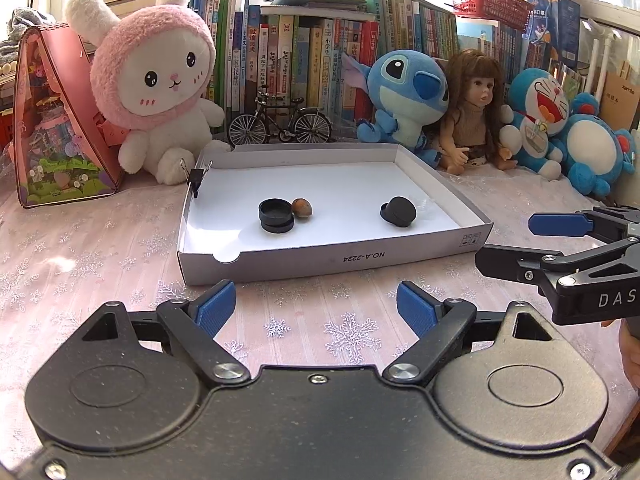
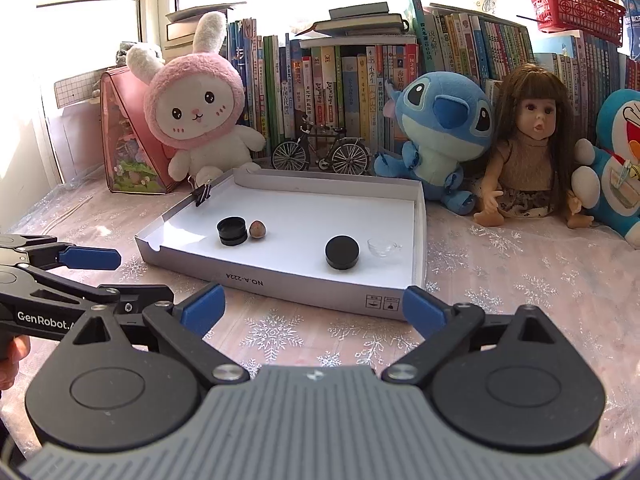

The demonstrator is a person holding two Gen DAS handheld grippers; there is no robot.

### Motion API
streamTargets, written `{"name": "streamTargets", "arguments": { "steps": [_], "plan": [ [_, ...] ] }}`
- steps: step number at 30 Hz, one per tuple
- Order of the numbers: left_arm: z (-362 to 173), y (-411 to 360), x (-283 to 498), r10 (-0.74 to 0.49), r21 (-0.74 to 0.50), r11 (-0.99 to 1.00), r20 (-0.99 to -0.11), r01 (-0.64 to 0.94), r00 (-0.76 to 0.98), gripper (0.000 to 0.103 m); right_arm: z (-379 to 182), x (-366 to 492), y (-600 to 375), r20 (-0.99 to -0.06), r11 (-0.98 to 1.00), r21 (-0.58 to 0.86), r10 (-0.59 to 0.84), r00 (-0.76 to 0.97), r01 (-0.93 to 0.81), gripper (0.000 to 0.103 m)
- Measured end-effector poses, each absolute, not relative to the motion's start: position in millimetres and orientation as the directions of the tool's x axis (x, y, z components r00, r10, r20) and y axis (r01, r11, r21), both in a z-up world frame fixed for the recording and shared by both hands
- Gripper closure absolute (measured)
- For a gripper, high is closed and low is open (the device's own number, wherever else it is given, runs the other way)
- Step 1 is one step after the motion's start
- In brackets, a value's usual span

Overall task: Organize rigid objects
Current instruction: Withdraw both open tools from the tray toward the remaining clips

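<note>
Approach stage: nothing is gripped yet.
Left wrist view: the left gripper (image 1: 316, 308) is held apart and empty before the tray (image 1: 332, 258), where a black puck (image 1: 398, 211) lies. Right wrist view: the right gripper (image 2: 314, 312) is spread, empty; a reach into the tray is judged next.

Behind the white tray (image 2: 418, 240), the blue robot-cat plush (image 2: 622, 160) is cut off by the right wrist view's edge. A small clear glass dish (image 2: 383, 247) inside the tray is nearly lost in glare in the left wrist view. The book spines (image 1: 320, 60) behind the tray are too small to read.
</note>
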State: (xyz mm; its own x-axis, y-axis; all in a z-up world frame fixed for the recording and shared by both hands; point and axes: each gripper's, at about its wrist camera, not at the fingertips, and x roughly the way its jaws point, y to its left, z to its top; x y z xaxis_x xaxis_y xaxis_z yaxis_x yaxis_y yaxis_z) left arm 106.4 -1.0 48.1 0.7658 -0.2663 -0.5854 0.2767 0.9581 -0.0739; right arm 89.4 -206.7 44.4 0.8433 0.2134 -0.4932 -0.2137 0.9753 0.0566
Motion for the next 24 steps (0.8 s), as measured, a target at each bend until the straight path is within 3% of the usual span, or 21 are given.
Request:
{"name": "streamTargets", "arguments": {
  "steps": [24],
  "plan": [
    [26.3,6.7,55.1,-0.241,-0.084,0.968,-0.579,0.237,0.779,0.015,21.0,25.7,-203.9,-0.452,0.974,0.000,0.201,0.869,-0.226,0.000]
  ]
}}
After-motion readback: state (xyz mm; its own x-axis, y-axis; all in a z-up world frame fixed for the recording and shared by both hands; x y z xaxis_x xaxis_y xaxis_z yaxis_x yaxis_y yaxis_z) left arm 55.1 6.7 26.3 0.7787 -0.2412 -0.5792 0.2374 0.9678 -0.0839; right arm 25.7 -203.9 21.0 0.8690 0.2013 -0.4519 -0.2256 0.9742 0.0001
